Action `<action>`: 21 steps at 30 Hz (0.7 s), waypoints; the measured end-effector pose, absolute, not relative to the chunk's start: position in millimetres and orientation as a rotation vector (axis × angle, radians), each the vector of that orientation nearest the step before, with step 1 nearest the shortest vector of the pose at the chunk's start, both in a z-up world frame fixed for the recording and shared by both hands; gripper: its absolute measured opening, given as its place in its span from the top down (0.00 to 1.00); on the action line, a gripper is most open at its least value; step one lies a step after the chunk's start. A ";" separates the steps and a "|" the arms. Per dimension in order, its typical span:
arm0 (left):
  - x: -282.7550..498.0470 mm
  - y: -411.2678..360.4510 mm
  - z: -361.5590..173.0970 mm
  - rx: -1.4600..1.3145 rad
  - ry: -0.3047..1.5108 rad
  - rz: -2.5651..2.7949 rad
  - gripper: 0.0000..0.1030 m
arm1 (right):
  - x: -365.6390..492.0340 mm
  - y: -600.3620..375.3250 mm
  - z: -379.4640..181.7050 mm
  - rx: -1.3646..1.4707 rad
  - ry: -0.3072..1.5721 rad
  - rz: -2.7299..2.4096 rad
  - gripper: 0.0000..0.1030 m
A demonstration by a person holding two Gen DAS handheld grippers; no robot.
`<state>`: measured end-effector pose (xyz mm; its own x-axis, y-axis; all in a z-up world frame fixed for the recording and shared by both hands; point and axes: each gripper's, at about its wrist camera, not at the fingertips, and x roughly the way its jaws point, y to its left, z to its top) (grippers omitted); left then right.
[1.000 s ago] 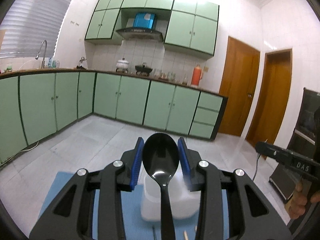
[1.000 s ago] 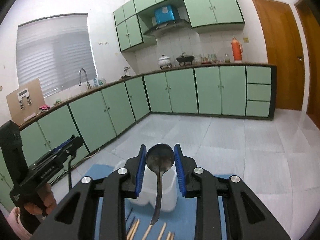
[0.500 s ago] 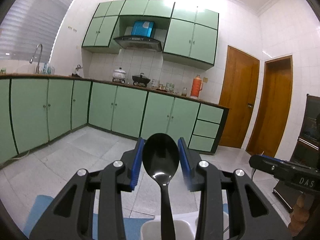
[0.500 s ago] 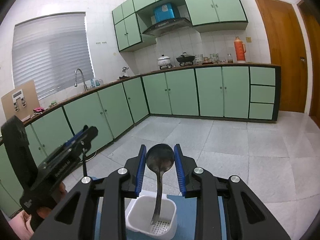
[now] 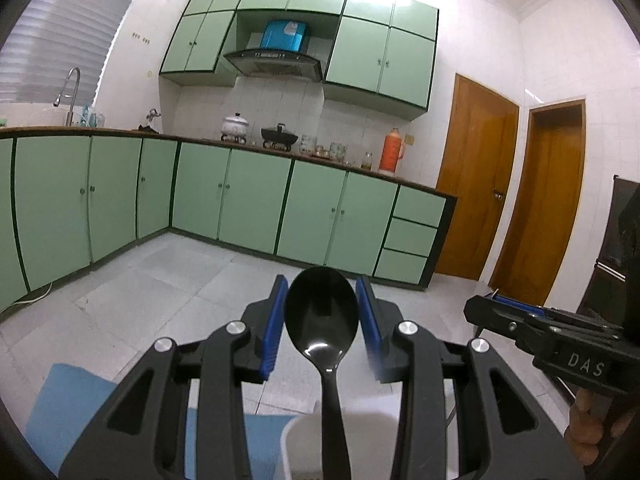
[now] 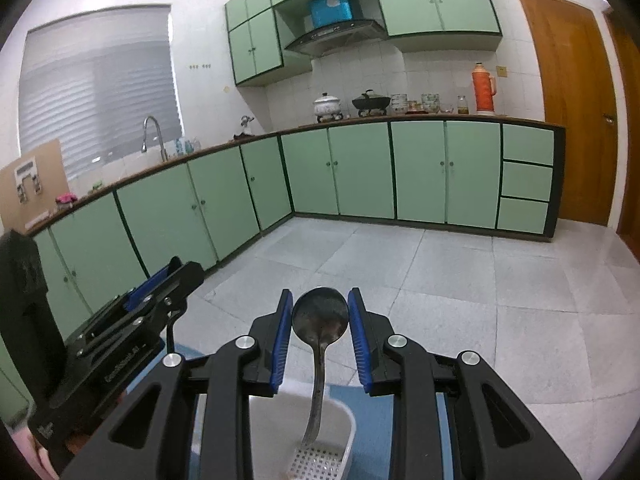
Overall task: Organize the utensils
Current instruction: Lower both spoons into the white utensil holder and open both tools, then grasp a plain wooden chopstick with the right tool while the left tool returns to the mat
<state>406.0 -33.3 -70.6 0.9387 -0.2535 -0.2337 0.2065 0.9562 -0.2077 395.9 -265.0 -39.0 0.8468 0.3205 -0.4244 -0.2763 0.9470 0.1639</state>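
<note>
My left gripper (image 5: 322, 286) is shut on a black plastic spoon (image 5: 322, 320), bowl up between the blue pads. Its handle hangs down over a white utensil holder (image 5: 298, 436) at the bottom edge. My right gripper (image 6: 320, 300) is shut on a metal spoon (image 6: 319, 318), also bowl up. That handle points down into the open top of the same white holder (image 6: 349, 428), whose perforated bottom shows. Each gripper appears at the edge of the other's view: the right gripper (image 5: 496, 308) and the left gripper (image 6: 160, 280), each in a person's hand.
The holder stands on a blue mat (image 5: 60, 400) (image 6: 378, 416) at a table's near edge. Beyond lie a grey tiled floor (image 6: 440, 280), green cabinets (image 5: 240, 200) along the walls and wooden doors (image 5: 472, 184) at the right.
Both grippers have moved forward and sunk with their spoons. The holder has slid from ahead of the fingers to beneath them. Chopsticks seen on the mat earlier have left the view.
</note>
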 end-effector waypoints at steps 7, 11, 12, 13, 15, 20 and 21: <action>393.1 -24.4 -81.0 -0.178 0.306 -0.233 0.57 | 380.1 -262.4 -56.8 0.110 0.496 0.348 0.73; 383.0 -20.4 -80.2 -0.180 0.318 -0.237 0.50 | 371.2 -262.6 -62.2 0.112 0.514 0.363 0.72; 377.8 -18.2 -78.8 -0.186 0.318 -0.237 0.47 | 369.1 -263.5 -61.4 0.114 0.512 0.364 0.71; 373.8 -17.0 -77.8 -0.191 0.318 -0.235 0.43 | 365.6 -265.0 -60.5 0.116 0.507 0.364 0.70; 363.5 -14.6 -73.5 -0.194 0.316 -0.231 0.38 | 356.9 -270.1 -57.8 0.120 0.497 0.353 0.63; 317.8 -9.3 -63.2 -0.155 0.346 -0.194 0.24 | 316.9 -290.3 -47.1 0.145 0.454 0.294 0.43; 308.6 -7.4 -61.7 -0.151 0.349 -0.194 0.21 | 307.7 -292.8 -46.3 0.145 0.448 0.282 0.36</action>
